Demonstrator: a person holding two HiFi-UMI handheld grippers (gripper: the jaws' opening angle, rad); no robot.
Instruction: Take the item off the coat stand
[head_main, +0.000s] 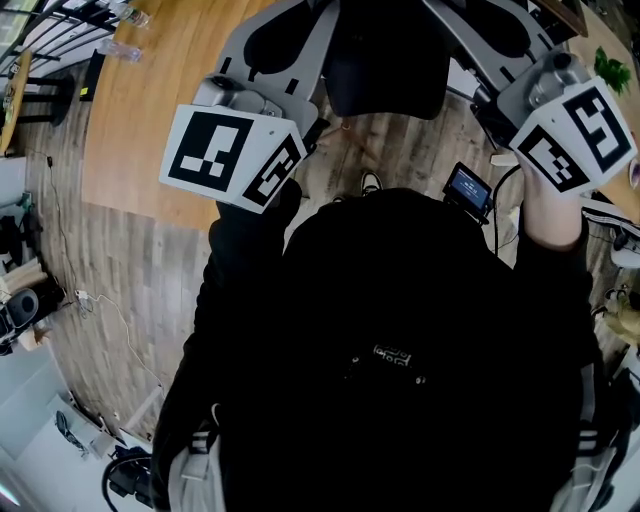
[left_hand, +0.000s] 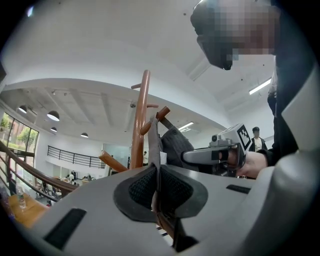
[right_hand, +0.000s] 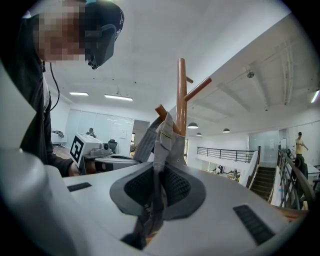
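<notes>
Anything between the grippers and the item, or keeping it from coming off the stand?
The left gripper and right gripper are both shut on the grey fabric item, nothing between. It hangs on an upward-slanting peg of the coat stand; it probably has to lift over that peg's tip.

Left gripper (left_hand: 157, 175) level, jaws pinched shut on grey fabric (left_hand: 153, 142), right gripper (right_hand: 159, 177) level to its right, jaws likewise clamped on the fabric, both held out forward, black sleeves (head_main: 240, 260).
</notes>
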